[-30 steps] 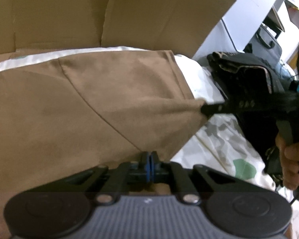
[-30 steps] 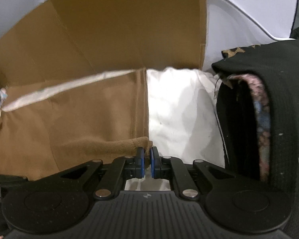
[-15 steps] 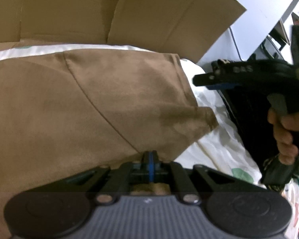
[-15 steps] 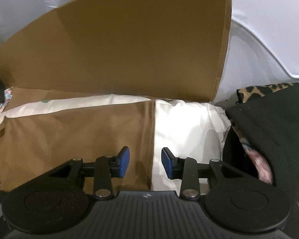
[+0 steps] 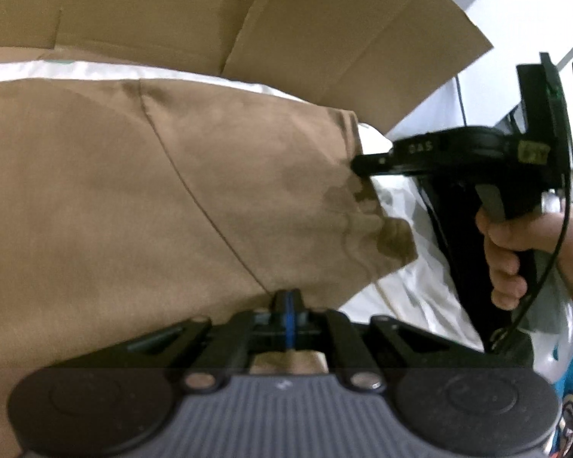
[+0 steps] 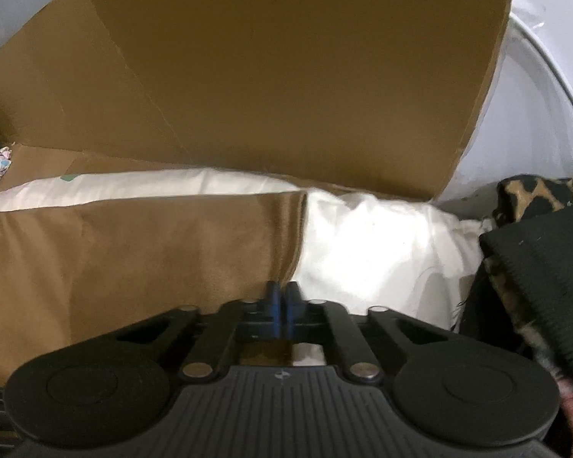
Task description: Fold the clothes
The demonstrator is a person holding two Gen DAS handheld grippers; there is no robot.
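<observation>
Your left gripper (image 5: 287, 305) has its blue pads pressed together on the near edge of the brown garment (image 5: 141, 198), which spreads ahead and to the left of the fingers over a white sheet (image 5: 412, 290). Cardboard panels (image 5: 248, 15) stand upright beyond it. To the right, your hand (image 5: 515, 244) grips the handle of the right gripper (image 6: 281, 305), whose tip sits at the garment's right edge.

From the right wrist, those jaws are closed; brown cloth sits just at the pads, but you can't tell if it's actually pinched. Garment lies ahead-left, white sheet ahead-right. Further right, a black folded pile (image 6: 542, 267) with leopard-print fabric (image 6: 531, 194) behind it.
</observation>
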